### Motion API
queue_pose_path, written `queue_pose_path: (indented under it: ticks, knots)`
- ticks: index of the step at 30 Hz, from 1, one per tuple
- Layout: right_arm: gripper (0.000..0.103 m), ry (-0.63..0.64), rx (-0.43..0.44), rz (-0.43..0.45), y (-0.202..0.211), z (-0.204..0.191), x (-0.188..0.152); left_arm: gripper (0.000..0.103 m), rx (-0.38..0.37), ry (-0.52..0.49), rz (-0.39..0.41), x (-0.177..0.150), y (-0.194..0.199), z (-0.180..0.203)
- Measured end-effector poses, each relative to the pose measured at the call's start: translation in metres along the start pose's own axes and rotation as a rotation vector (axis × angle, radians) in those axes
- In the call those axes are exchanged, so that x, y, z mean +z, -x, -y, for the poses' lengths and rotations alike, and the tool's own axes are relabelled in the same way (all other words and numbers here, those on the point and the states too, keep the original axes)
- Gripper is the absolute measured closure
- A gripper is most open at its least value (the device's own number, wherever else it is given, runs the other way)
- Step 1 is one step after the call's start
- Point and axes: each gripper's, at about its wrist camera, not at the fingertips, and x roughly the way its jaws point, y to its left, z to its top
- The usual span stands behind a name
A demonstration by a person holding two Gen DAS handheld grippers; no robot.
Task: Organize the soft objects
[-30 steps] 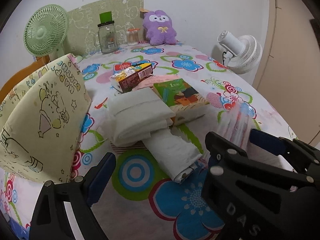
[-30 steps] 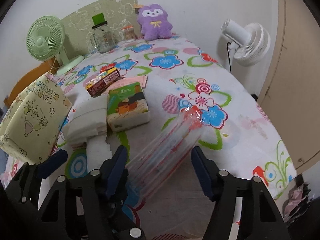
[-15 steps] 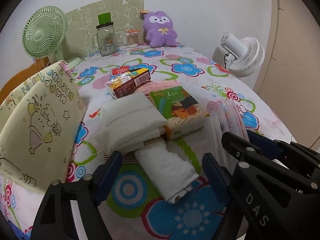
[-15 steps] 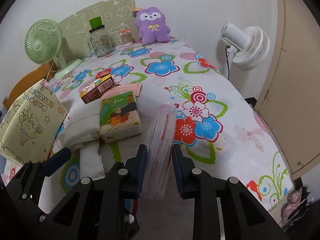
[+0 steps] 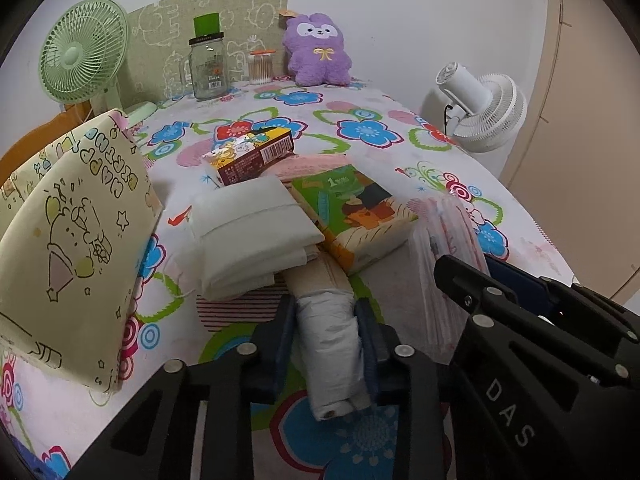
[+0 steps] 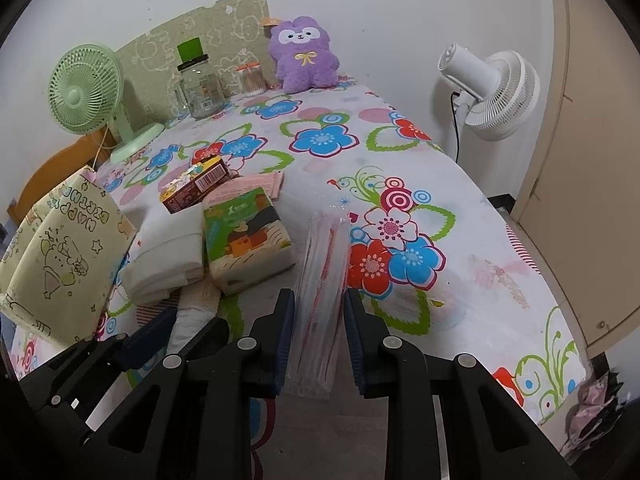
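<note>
My left gripper is shut on a rolled white diaper lying on the floral bedsheet. My right gripper is shut on a clear plastic pack with red print, held upright on its edge; the pack also shows in the left wrist view. A stack of folded white pads lies just beyond the roll. A green tissue pack sits to its right. A purple plush toy leans at the far wall.
A yellow printed gift bag stands at the left. A small printed carton and pink sheets lie behind the tissues. A glass jar, a green fan and a white fan stand around the bed's edges.
My left gripper moved forward and closed on the rolled diaper. My right gripper closed on the clear pack and turned it upright.
</note>
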Motion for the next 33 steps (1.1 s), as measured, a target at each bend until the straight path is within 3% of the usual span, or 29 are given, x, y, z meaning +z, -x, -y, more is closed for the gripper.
queue_pose_path:
  ticks: [9,33]
  knots:
    - [0.075,0.011,0.001,0.033,0.016,-0.003,-0.001,0.08,-0.006,0.004,0.006,-0.004,0.012,-0.001]
    - [0.076,0.029,0.008,0.179,0.084,-0.017,0.012,0.08,-0.004,0.002,0.133,0.009,0.073,0.001]
